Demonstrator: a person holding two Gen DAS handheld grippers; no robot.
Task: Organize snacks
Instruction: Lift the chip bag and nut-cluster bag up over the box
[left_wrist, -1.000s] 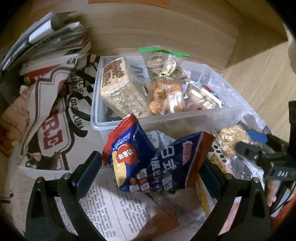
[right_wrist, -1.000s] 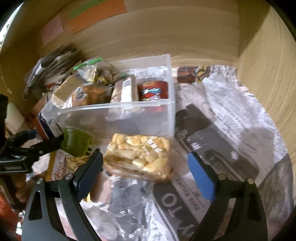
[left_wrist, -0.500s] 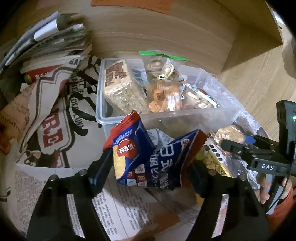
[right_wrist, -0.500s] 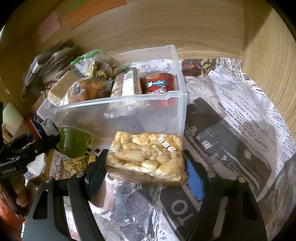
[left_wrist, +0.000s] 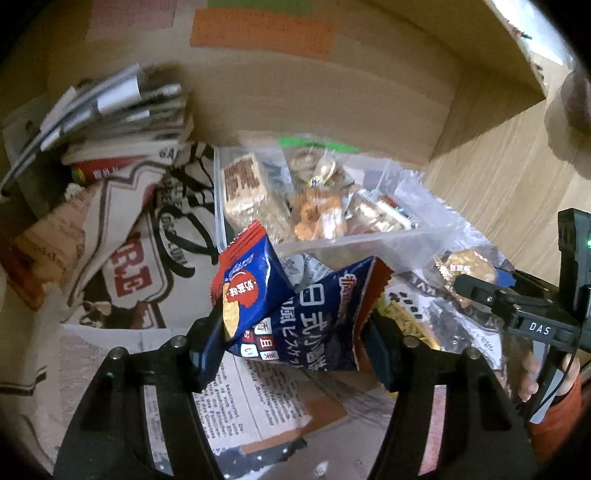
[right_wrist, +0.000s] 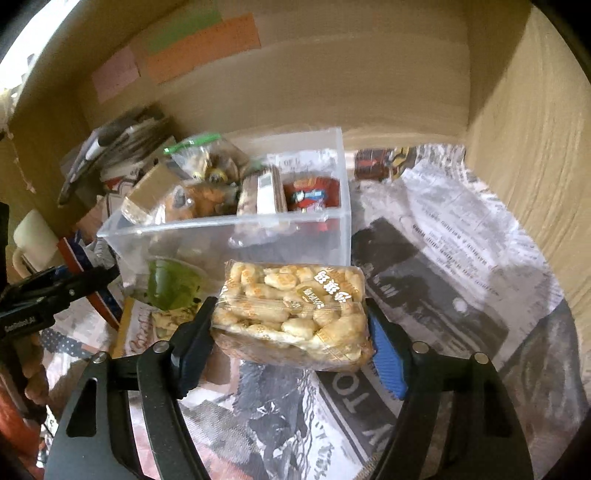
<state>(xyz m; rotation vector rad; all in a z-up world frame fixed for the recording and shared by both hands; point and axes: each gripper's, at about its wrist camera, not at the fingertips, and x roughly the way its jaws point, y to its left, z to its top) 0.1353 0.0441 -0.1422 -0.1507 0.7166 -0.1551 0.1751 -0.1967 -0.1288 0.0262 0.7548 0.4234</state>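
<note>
While the left gripper (left_wrist: 295, 341) is closing on a blue biscuit packet (left_wrist: 295, 314) and the right gripper (right_wrist: 291, 341) clamps a clear cracker pack (right_wrist: 293, 314), both seemingly need carrying into the clear bin (right_wrist: 236, 225).

**Snacks mid-sort**

Blue biscuit packs (left_wrist: 295, 314), red-edged, crumpled, pinched and lifted off newspaper. Clear puff pack (right_wrist: 295, 314) clamped flat, just before clear bin (right_wrist: 229, 225). Bin upright, holding several packed snacks. Green cup (right_wrist: 170, 284) beside bin front.
</note>
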